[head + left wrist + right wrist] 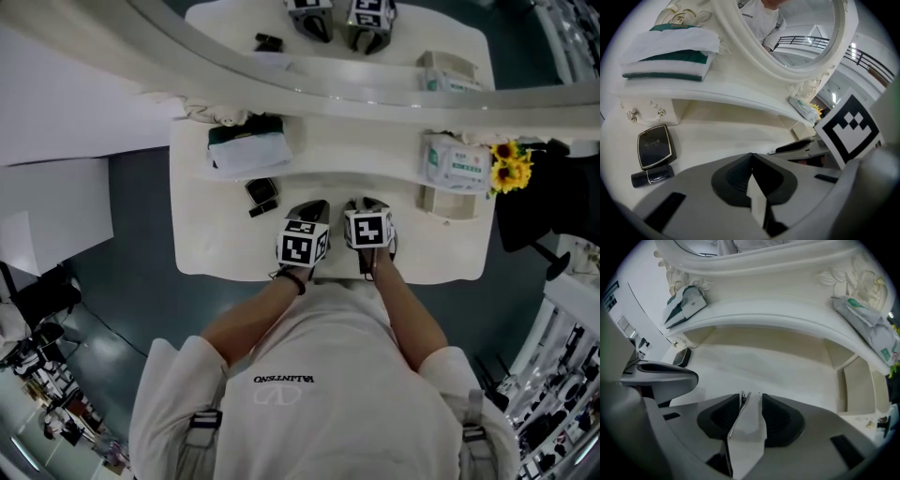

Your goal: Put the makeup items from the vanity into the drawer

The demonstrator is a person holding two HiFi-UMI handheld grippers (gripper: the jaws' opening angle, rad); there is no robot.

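A black compact [261, 188] [655, 146] and a short black tube [263, 206] [652, 175] lie on the white vanity top [216, 244], left of both grippers. My left gripper [314, 208] [751, 158] hovers over the front middle of the top; its pads meet with nothing between them. Just to its right, my right gripper [367, 206] [751, 400] has a gap between its pads through which the bare top shows. A thin pale sliver runs along its left pad; I cannot tell what it is. A small drawer [448, 201] [857, 383] under the shelf's right end looks pulled out.
A folded green and white cloth [246, 145] [670, 49] and a wipes pack [455, 161] [867, 322] rest on the curved shelf. Sunflowers [509, 167] stand at the right edge. A knobbed drawer front [646, 112] is at the left, and an oval mirror [797, 23] rises behind.
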